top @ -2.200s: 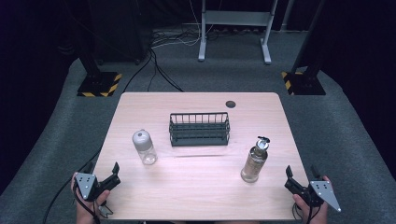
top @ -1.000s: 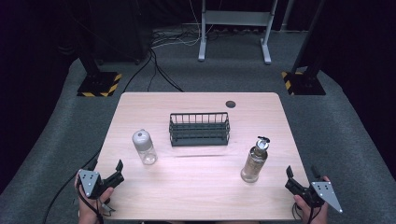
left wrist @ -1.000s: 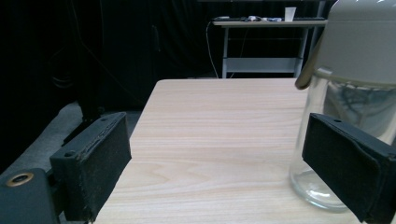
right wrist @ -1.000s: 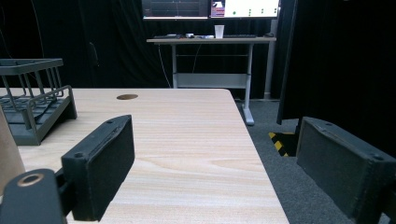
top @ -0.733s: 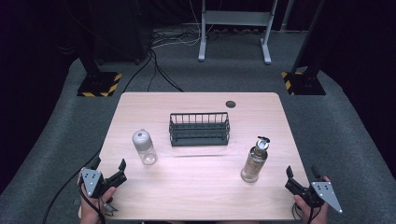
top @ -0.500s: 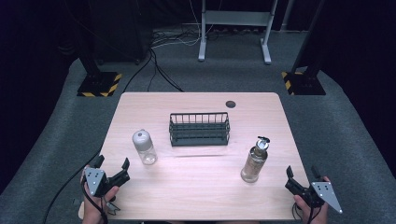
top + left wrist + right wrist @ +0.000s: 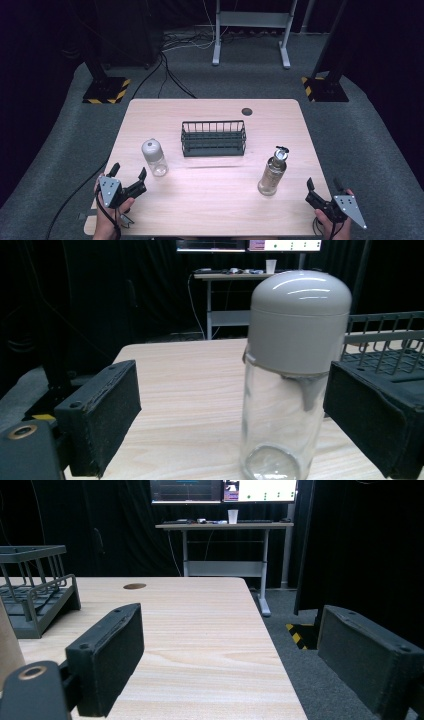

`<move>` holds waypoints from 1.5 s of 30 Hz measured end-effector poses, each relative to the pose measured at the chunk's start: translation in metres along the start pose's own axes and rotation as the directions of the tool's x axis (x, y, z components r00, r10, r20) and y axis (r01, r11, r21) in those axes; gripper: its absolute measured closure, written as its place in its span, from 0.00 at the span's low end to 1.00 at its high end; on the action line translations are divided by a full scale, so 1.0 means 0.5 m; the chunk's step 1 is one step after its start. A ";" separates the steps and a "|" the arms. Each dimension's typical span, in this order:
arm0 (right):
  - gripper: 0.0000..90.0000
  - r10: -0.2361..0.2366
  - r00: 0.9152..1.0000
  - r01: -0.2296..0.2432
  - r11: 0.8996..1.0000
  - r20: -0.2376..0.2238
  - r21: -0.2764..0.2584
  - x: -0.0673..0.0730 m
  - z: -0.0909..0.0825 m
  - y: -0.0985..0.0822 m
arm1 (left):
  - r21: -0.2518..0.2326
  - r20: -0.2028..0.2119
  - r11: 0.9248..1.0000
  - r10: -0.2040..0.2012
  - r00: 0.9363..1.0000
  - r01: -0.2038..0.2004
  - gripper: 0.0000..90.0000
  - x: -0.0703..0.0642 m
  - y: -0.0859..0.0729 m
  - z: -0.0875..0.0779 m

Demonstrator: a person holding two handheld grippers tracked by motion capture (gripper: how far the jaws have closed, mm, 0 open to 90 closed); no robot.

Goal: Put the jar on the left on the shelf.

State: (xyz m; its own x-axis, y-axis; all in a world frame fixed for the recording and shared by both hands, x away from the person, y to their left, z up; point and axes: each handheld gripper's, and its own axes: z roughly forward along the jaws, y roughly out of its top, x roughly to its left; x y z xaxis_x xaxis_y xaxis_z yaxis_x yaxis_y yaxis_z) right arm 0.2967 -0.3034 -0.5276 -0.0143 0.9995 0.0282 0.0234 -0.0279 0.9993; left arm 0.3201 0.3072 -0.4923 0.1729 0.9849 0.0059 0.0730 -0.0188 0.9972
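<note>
Wooden table [image 7: 210,200], left hand-held gripper [image 7: 128,173] spread near upright grey-capped clear bottle [image 7: 154,157], right hand-held gripper [image 7: 324,185] spread.

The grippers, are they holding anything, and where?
Nothing is held. The left gripper is open, its pads apart from the clear jar with the grey cap just ahead. The right gripper is open over bare table.

Left hand-held gripper [image 7: 129,174] hovering just short of a grey-capped clear jar [image 7: 154,157], jaws standing apart, right hand-held gripper [image 7: 322,188] waiting near an amber bottle [image 7: 273,171], wire basket [image 7: 213,138] sitting mid-worktop [image 7: 210,210].
</note>
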 end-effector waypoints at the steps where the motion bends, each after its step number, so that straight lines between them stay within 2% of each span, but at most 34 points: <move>1: 0.11 0.000 1.000 0.000 1.000 0.000 0.000 0.000 0.000 0.000 | 0.000 0.004 1.000 0.000 1.000 0.000 0.09 -0.003 0.001 0.002; 13: 0.11 0.001 1.000 -0.001 1.000 -0.001 -0.001 0.000 0.000 0.000 | -0.012 0.036 1.000 0.006 0.999 -0.006 0.09 -0.035 0.005 0.018; 20: 0.11 0.000 1.000 0.000 1.000 -0.001 -0.003 0.000 -0.001 0.000 | -0.014 0.041 1.000 -0.005 0.999 0.006 0.09 -0.046 0.005 0.028; 35: 0.11 0.000 1.000 0.000 1.000 -0.001 -0.005 0.000 -0.001 0.000 | 0.021 0.026 0.999 -0.026 0.999 0.026 0.10 -0.057 -0.008 0.055; 45: 0.11 0.000 1.000 0.000 1.000 -0.002 -0.006 0.000 -0.001 -0.001 | 0.047 0.004 0.998 -0.044 0.999 0.043 0.18 -0.064 -0.019 0.076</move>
State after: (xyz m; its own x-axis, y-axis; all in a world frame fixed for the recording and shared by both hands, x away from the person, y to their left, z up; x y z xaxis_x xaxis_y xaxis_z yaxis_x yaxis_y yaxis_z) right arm 0.2962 -0.3036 -0.5279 -0.0160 0.9995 0.0283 0.0171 -0.0280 0.9995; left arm 0.3512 0.2695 -0.5049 0.1737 0.9841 -0.0380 0.1262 0.0160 0.9919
